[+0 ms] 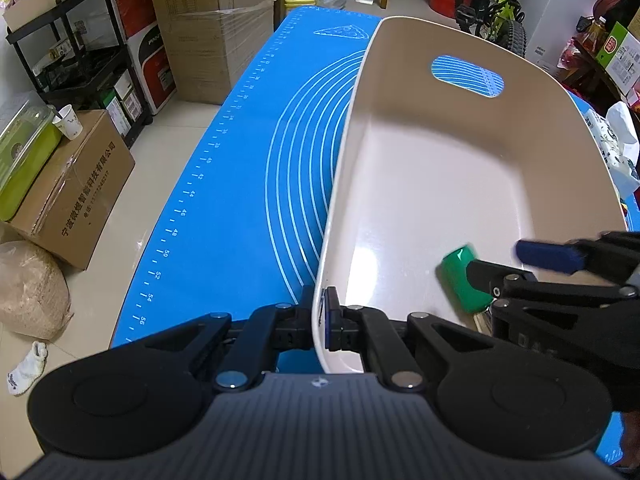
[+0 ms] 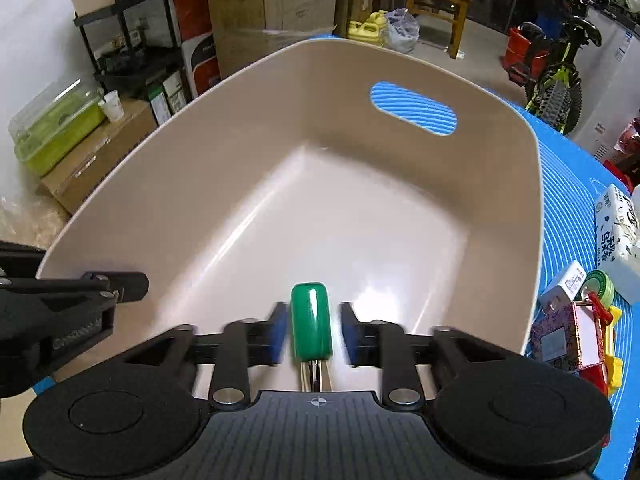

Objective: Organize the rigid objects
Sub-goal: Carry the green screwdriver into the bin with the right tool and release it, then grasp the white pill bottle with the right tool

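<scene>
The left hand-held gripper (image 1: 320, 316) pinches the near-left wall of the beige basin (image 1: 344, 152). The right hand-held gripper (image 2: 314, 332) is spread, its blue pads apart from the green-handled tool (image 2: 311, 322) between them, low inside the basin near its front. Only the right wrist view shows the small boxes (image 2: 568, 334) beside the basin on the blue-matted surface (image 1: 240, 184).

Left tongs (image 1: 320, 320) clamp the near rim of the beige plastic basin (image 1: 440, 184), which sits on the blue silicone mat (image 1: 240, 200) covering the desk. Right tongs (image 1: 500, 258) reach inside, blue pads parted around a green-handled tool (image 1: 464, 276).
</scene>
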{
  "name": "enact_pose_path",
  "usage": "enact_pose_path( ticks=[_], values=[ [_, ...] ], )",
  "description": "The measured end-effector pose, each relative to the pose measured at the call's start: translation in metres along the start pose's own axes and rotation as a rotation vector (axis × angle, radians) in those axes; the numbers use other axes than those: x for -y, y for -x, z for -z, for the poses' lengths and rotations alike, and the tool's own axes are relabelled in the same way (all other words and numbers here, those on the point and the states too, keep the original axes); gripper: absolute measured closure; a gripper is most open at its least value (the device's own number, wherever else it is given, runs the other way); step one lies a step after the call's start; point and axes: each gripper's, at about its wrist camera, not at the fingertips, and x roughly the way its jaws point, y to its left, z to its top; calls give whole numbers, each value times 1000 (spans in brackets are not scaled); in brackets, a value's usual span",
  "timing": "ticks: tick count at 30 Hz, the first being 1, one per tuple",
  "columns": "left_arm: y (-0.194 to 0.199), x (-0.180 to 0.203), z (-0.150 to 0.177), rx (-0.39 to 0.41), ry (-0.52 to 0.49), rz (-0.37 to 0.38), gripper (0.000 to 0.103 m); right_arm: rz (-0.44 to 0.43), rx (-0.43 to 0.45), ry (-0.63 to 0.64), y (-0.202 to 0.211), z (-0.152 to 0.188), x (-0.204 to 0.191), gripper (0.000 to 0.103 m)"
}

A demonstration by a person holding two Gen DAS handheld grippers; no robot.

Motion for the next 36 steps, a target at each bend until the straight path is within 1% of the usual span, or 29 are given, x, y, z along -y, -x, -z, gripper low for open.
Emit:
enact_pose_path(
  ticks=[6,9,12,16,20,24,31,33,36],
  values=[
    [0,0,0,-1,2,1,97,14,138,-67,44,-1,21,34],
    [0,0,-1,-2,4,2,97,44,193,-95,68,1,35,31],
    [0,0,-1,-3,4,3,97,88,221,-130,85,8,51,29],
    [0,-1,0,-3,5,5,97,152,228,-174,96,25,78,25],
    [0,-1,-1,-2,7,6,97,217,179,-230,92,44,106,25],
    [-1,-1,0,0,11,9,97,273,86,-273,73,66,130,25],
    [0,1,0,2,11,7,97,270,-81,-345,25,91,154,26],
    [0,1,0,1,11,6,97,261,-108,-366,17,97,160,27],
    [0,0,0,2,11,5,97,251,-135,-378,7,100,165,33]
  ],
)
